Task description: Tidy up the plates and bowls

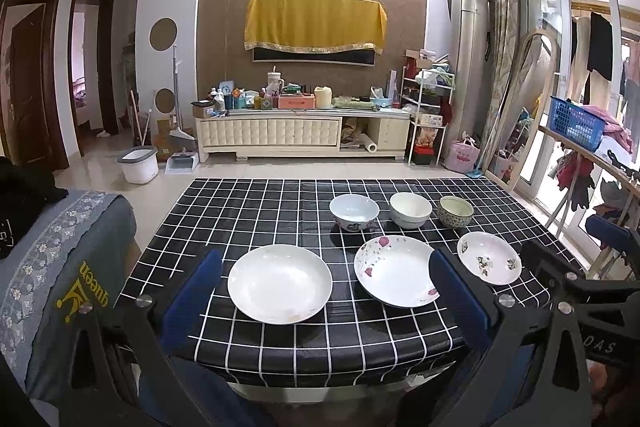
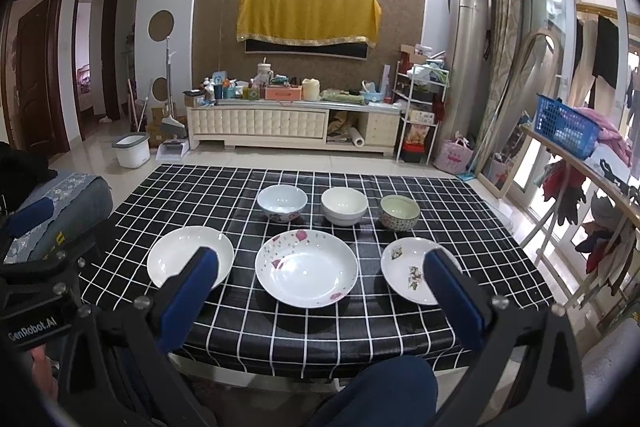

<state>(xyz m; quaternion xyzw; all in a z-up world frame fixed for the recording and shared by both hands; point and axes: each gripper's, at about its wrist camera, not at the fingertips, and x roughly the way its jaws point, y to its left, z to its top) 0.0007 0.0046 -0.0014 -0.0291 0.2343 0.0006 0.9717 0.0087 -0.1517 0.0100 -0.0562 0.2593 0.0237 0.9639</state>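
Three plates lie in a front row on the black checked table: a plain white plate, a pink-flowered plate and a small floral plate. Behind them stand a white-and-blue bowl, a cream bowl and a green patterned bowl. My left gripper is open and empty, held above the near table edge before the white plate. My right gripper is open and empty, before the flowered plate.
A grey-covered seat with a yellow "queen" logo stands at the table's left. A drying rack with clothes and a blue basket stands at the right. A TV cabinet lies beyond the table. My dark-trousered knee is below the near edge.
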